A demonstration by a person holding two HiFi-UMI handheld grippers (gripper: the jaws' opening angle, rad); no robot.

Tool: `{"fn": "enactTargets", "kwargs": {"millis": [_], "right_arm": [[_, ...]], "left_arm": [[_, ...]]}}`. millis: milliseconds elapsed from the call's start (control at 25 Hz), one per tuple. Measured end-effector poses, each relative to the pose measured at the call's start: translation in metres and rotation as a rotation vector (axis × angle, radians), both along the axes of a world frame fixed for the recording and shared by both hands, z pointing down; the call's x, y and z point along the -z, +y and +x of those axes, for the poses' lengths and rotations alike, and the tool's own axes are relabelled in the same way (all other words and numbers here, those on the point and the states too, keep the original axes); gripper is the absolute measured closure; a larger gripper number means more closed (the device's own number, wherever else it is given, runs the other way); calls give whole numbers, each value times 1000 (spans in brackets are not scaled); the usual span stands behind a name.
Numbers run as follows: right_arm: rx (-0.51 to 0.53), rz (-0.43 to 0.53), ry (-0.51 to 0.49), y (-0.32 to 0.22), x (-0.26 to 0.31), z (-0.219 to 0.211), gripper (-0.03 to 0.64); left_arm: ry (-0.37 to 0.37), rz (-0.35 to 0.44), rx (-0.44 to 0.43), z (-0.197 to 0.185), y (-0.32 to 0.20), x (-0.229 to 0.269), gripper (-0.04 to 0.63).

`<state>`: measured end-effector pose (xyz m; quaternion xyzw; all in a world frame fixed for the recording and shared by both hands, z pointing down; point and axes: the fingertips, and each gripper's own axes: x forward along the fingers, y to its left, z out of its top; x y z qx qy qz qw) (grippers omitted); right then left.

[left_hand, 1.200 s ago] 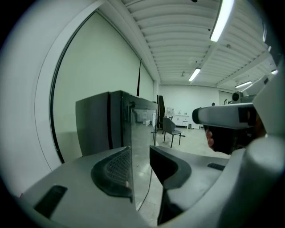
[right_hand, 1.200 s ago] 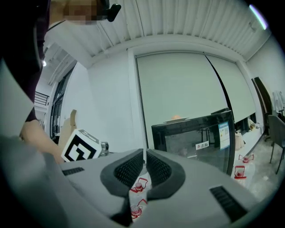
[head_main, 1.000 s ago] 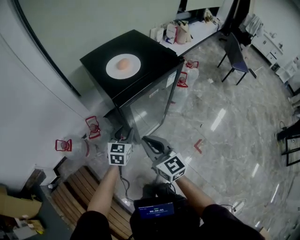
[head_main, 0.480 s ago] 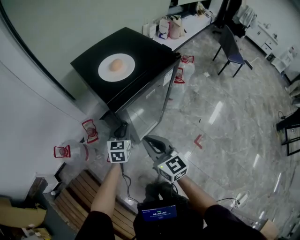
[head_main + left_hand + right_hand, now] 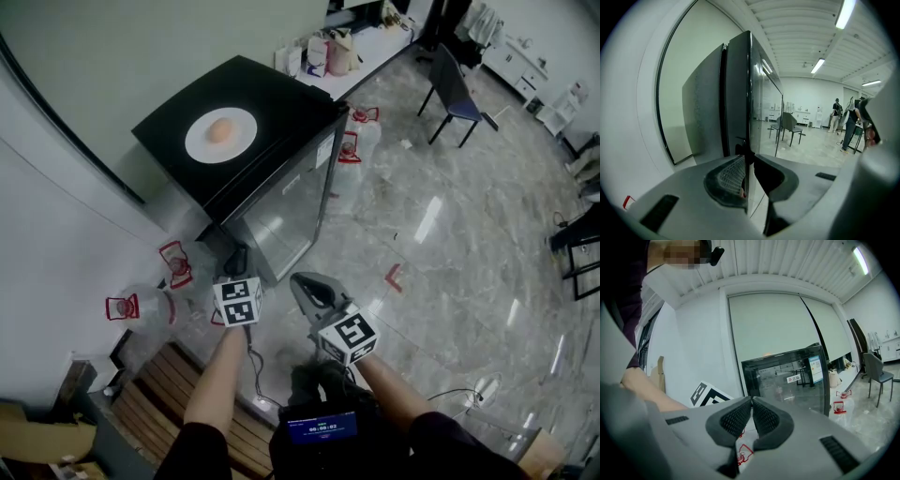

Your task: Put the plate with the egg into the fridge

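Sitting on the black top of the fridge (image 5: 286, 94), toward its back left, the white plate (image 5: 199, 145) held the egg (image 5: 219, 130) at its middle, untouched by either tool. The fridge's glass door (image 5: 281, 211) was closed. Down at the door's left-hand edge, low on the fridge's front, the left gripper (image 5: 749, 160) had just been closing its jaws, and that edge stood between them; the pads (image 5: 729, 176) met it from both sides, so the gripper was clamped on the door. The right gripper (image 5: 752, 403) hung in front of the fridge, just to the right of the left one and apart from the door, with its jaws pressed together and nothing between them. Clear water jugs with red handles stood on the floor on both sides of the fridge: two (image 5: 359, 141) by its right front corner, two more (image 5: 141, 305) to its left along the wall. A grey chair (image 5: 450, 82) stood well to the fridge's right on the marble floor (image 5: 450, 244).
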<state>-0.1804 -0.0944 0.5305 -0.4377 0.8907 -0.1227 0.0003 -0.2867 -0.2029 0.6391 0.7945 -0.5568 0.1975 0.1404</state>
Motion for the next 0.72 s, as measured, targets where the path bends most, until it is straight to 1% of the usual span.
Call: {"fn": "enactTargets", "kwargs": {"millis": [120,200,320,440,600,720], "right_arm": [[-21,5,6,10,2,13,606],[-30,16,15,19,3,25,606],[-41,27,35,31,8,48,606],[-47,23,38,51,8,85,606],[-48,20,11,78,3,143,606],[-33,27,6,94,-1,184,606]], "left_arm": [[-15,-15,29,3,5,0,529],[-23,-7,40,19,24,-1,529],[-21,16,101,54,58,-1,531],[-3,9,163,91,87,0,534],[-9,-8,201,146,119,-1,545],[-15,-5,237,190,137,0,551]]}}
